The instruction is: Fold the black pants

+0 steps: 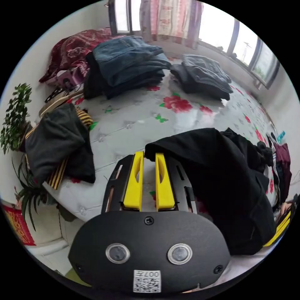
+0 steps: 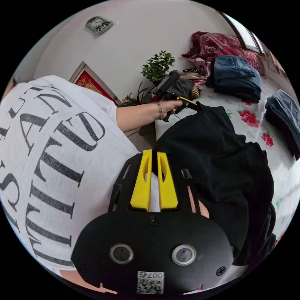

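Left gripper view: your left gripper [image 1: 149, 153] has its yellow jaws drawn nearly together, and their tips pinch an edge of the black pants [image 1: 231, 184]. The pants spread away to the right of the jaws, bunched on the floral bed [image 1: 137, 125]. Left of the gripper lies a dark garment over a striped one [image 1: 59, 143]. Ahead of the jaws, well apart, sits a stack of folded jeans [image 1: 128, 65]; to the right of it a smaller folded dark pile [image 1: 203, 75].

Right gripper view: your right gripper [image 2: 154, 153] is likewise closed down on the pants [image 2: 225, 162], jaw tips biting a fold of black cloth. Left of the jaws is your white printed shirt [image 2: 50, 150]. Ahead, your hand [image 2: 170, 107] holds the left gripper [image 2: 195, 105], its yellow tip touching the far corner of the pants. A potted plant [image 2: 157, 65] stands just beyond that hand. The jeans stack [image 2: 236, 76] lies further right on the bed [image 2: 253, 128].
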Tool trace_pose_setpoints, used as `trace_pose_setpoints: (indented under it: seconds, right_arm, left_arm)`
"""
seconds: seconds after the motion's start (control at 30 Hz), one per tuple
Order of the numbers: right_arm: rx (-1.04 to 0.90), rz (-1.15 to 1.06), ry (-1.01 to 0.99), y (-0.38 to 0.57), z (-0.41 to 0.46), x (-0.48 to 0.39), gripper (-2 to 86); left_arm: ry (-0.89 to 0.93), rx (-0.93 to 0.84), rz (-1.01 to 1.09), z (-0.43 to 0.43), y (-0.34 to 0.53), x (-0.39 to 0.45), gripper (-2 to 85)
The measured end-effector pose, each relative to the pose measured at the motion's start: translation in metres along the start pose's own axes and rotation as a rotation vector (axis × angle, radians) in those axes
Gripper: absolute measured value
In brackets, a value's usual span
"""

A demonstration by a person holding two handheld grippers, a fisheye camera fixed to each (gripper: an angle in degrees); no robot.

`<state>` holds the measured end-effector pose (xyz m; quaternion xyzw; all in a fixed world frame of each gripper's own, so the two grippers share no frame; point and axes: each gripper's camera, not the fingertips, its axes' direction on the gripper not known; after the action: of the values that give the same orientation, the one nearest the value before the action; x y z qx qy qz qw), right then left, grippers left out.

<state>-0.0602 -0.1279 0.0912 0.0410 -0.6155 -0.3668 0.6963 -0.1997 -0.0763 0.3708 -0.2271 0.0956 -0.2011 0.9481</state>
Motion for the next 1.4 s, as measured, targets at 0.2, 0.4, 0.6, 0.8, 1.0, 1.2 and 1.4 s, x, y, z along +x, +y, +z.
trace_pose_setpoints:
  seconds: [0.2, 0.4, 0.6, 0.8, 1.0, 1.2, 1.4]
  right_arm:
    - [0.123, 0.333, 0.125, 0.071, -0.054, 0.065, 4.2]
    - [0.448, 0.993, 0.397, 0.244, -0.170, 0.137, 6.0]
    - [0.554, 1.315, 0.488, 0.353, -0.218, 0.188, 7.1]
    - [0.595, 1.385, 0.393, 0.358, -0.204, 0.232, 5.6]
    - [0.681, 1.339, 0.304, 0.346, -0.230, 0.229, 0.6]
    - [0.740, 0.923, 0.393, 0.290, -0.282, 0.096, 0.2]
    - [0.414, 1.156, 0.521, 0.298, -0.205, 0.050, 3.8]
  left_arm:
    - [0.046, 0.052, -0.145, -0.049, 0.072, -0.046, 6.9]
    - [0.252, -0.130, 0.024, -0.053, 0.141, 0.007, 12.0]
    - [0.247, -0.219, 0.110, -0.046, 0.167, 0.063, 11.2]
    - [0.019, -0.341, 0.248, -0.030, 0.134, 0.124, 3.7]
    - [0.184, -0.258, 0.079, -0.056, 0.066, 0.105, -0.7]
    - [0.069, -0.158, 0.234, -0.153, 0.061, 0.076, -0.9]
    - [0.113, -0.190, -0.082, -0.143, 0.118, 0.001, -1.0]
